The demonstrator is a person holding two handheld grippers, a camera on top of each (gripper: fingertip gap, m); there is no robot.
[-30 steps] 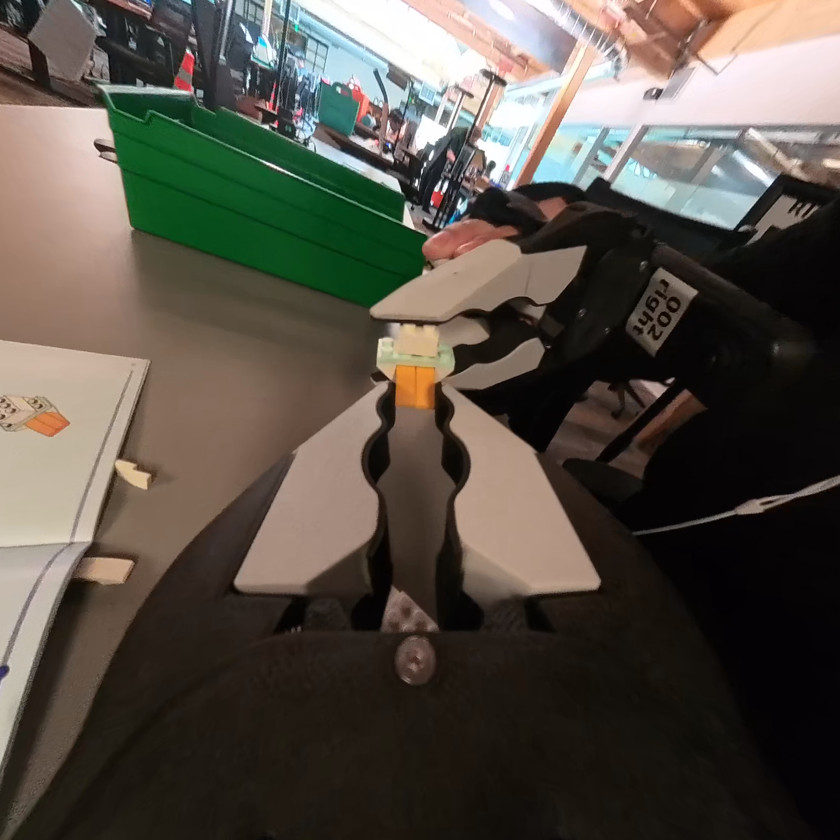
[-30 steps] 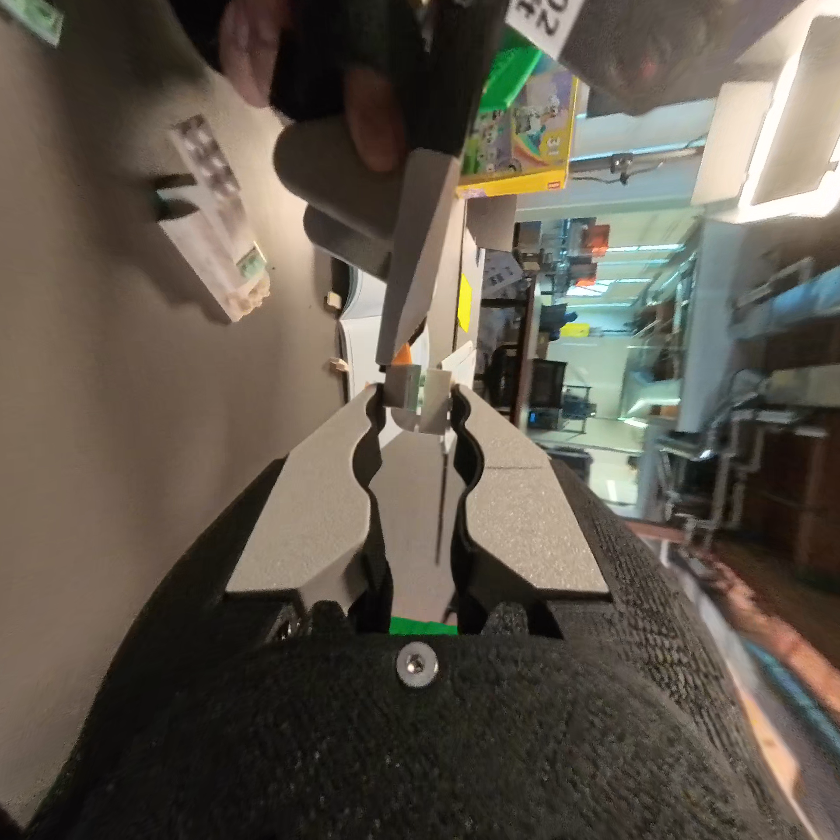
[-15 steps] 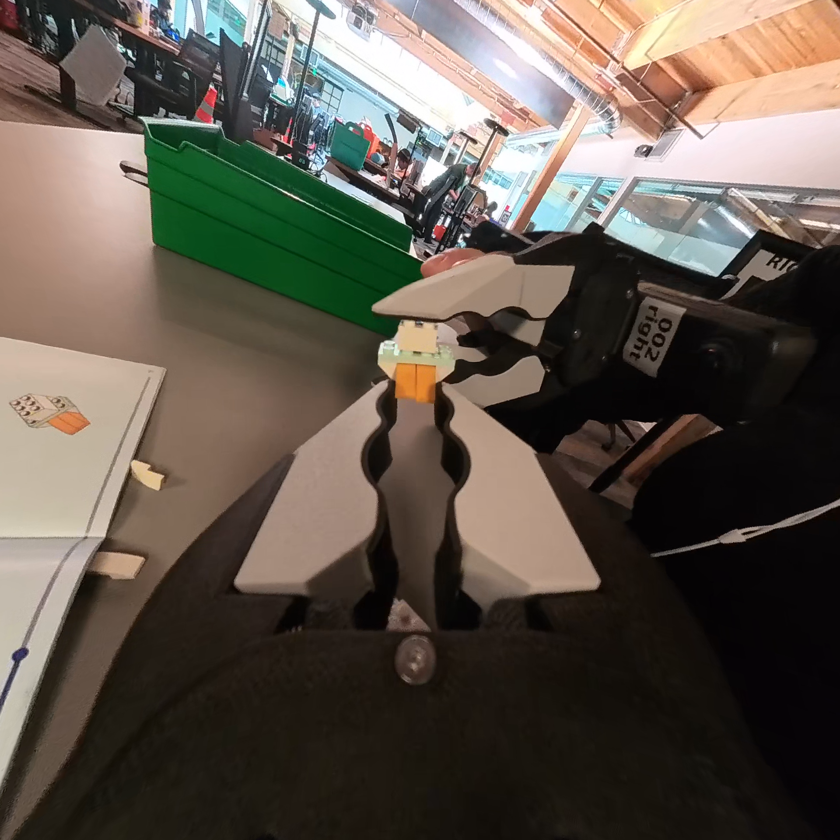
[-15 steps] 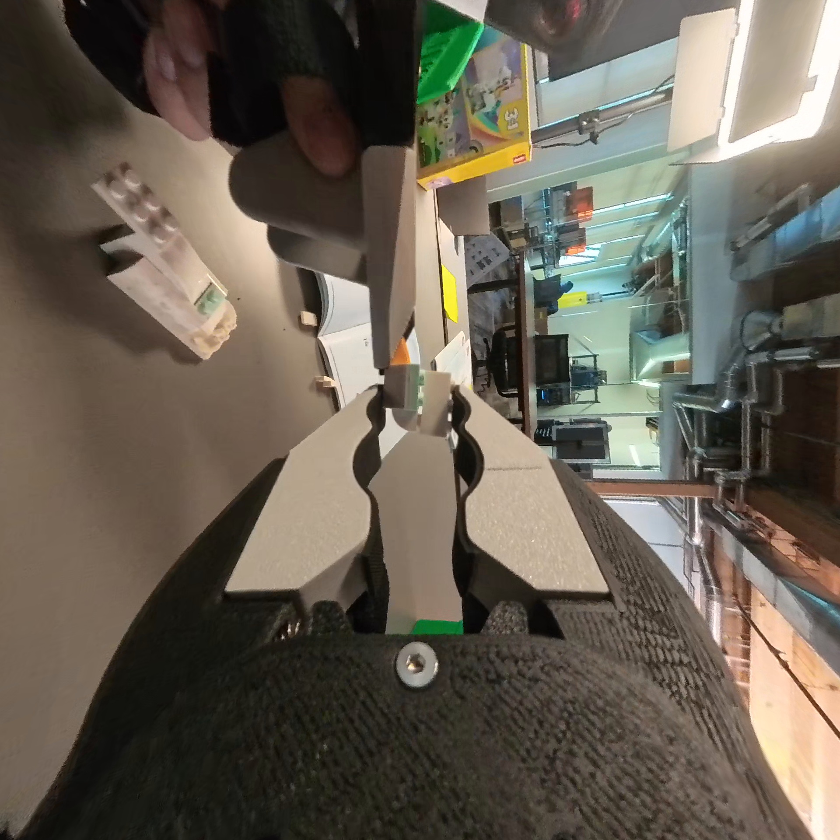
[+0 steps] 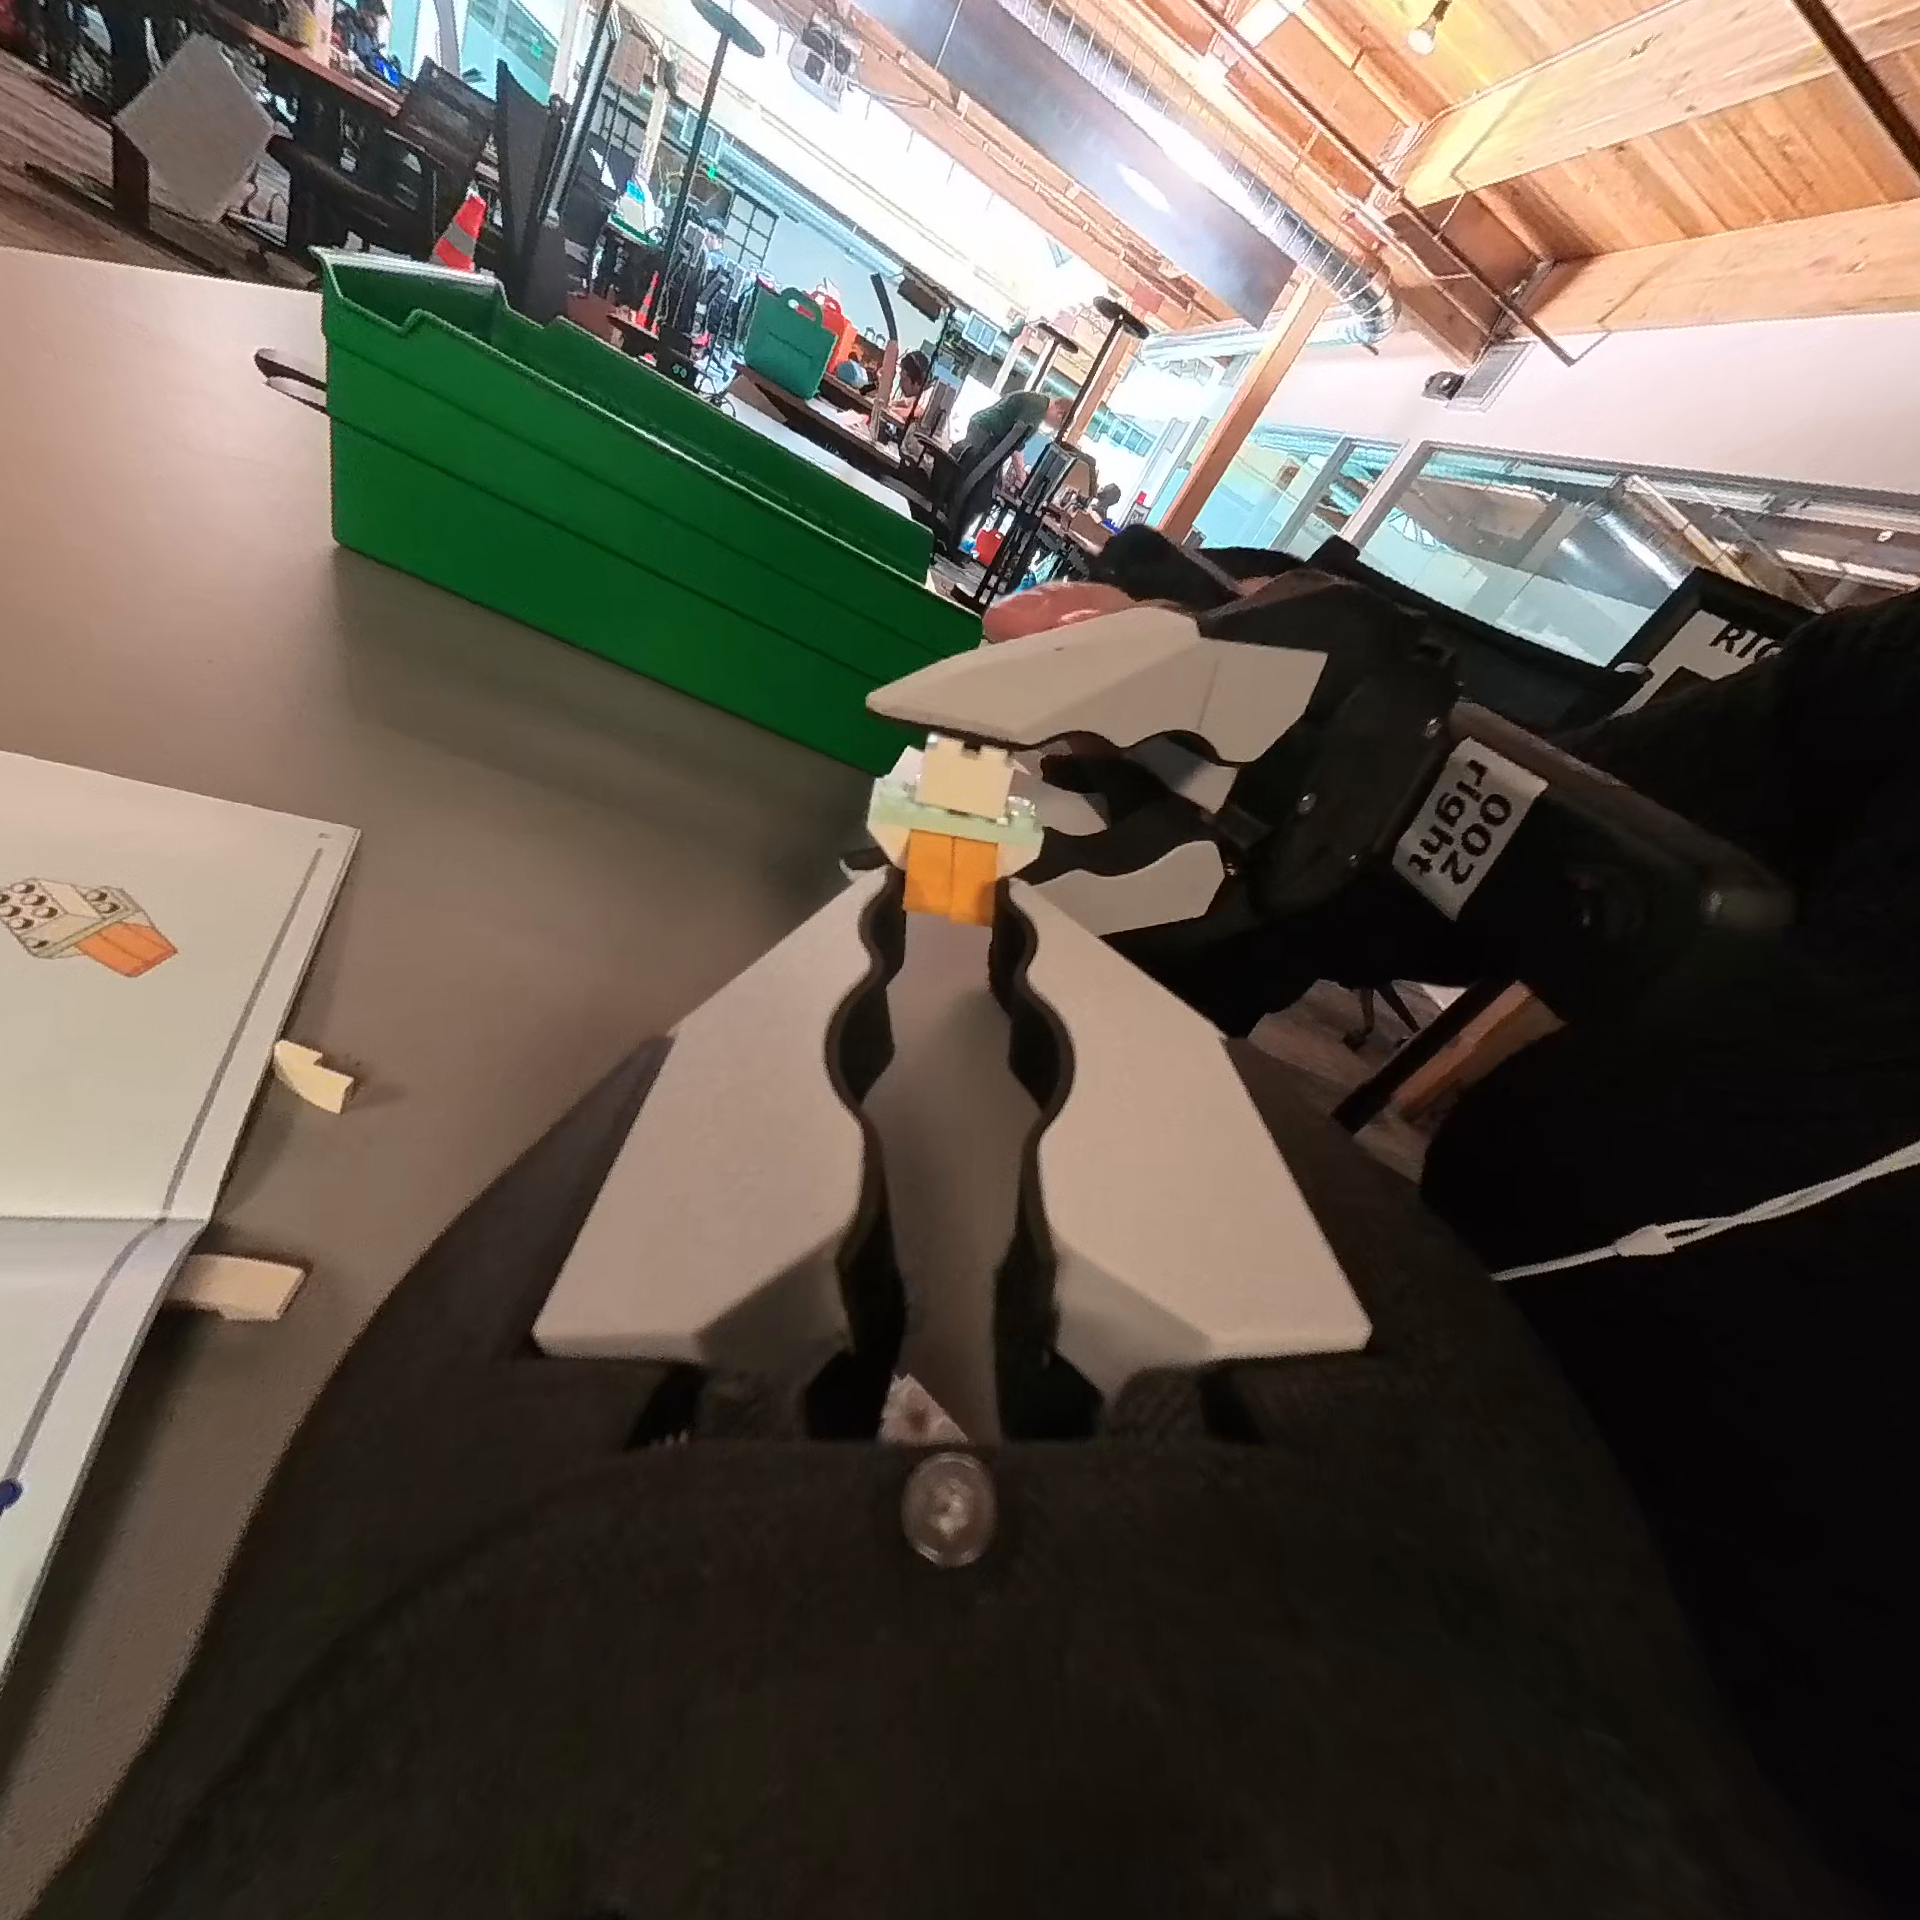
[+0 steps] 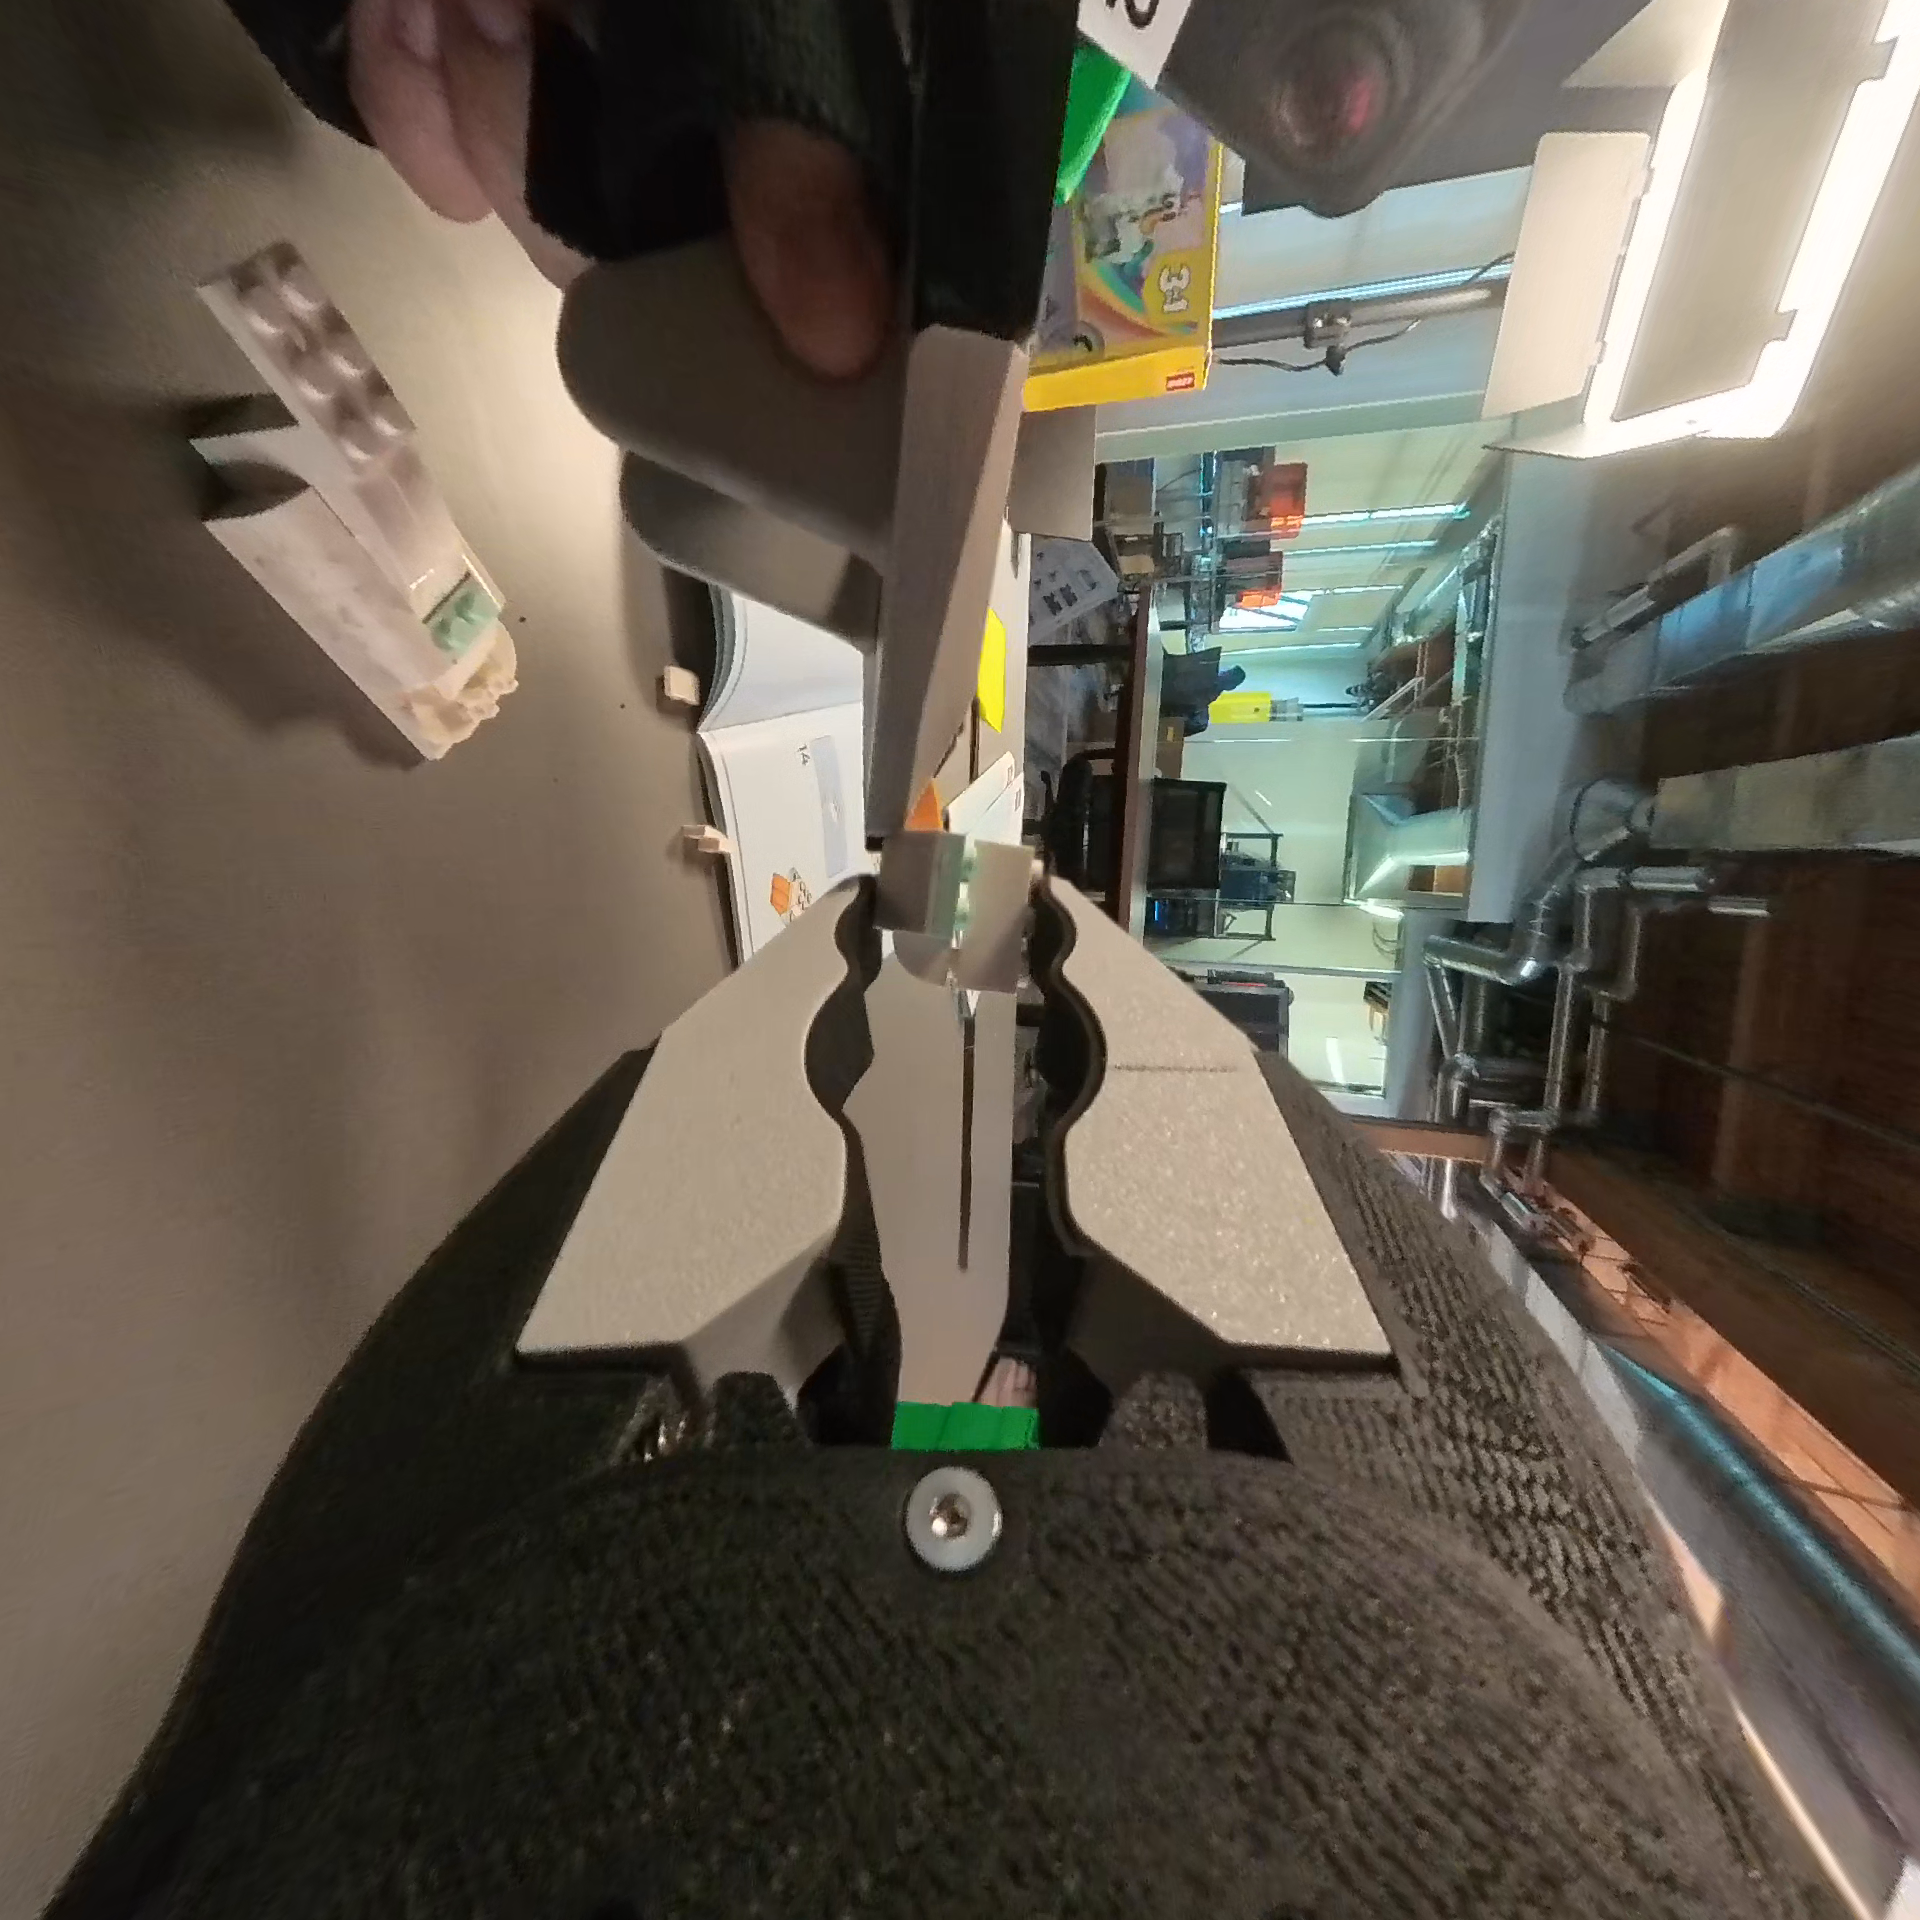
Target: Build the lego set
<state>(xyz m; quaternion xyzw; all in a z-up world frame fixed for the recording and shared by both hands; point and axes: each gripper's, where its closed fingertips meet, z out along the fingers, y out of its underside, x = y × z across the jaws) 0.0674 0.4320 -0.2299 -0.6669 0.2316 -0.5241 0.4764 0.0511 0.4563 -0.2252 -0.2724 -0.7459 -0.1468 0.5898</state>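
A small lego assembly is held in the air between both grippers: an orange brick [image 5: 948, 894] at the bottom, a pale green plate [image 5: 951, 833] in the middle and a white brick [image 5: 966, 784] on top. My left gripper [image 5: 948, 902] is shut on the orange brick. My right gripper [image 5: 971, 805] comes in from the right, with one finger above the white brick and one below the plate. In the right wrist view my right gripper [image 6: 956, 899] is shut on the white and green parts [image 6: 940, 883], and the left gripper's fingers [image 6: 935, 623] reach down from above.
An open instruction booklet [image 5: 104, 987] lies at the left, with two loose cream pieces [image 5: 312, 1075] beside it. Stacked green bins [image 5: 623, 540] stand at the back of the table. A white lego sub-build [image 6: 353, 499] lies on the grey table [image 6: 208, 1039]. A yellow lego box [image 6: 1132, 260] stands farther off. My left and right fingertips are right by each other.
Both grippers stay clamped on the assembly. The pair has shifted slightly, so the table and bins sit a little differently in the views.
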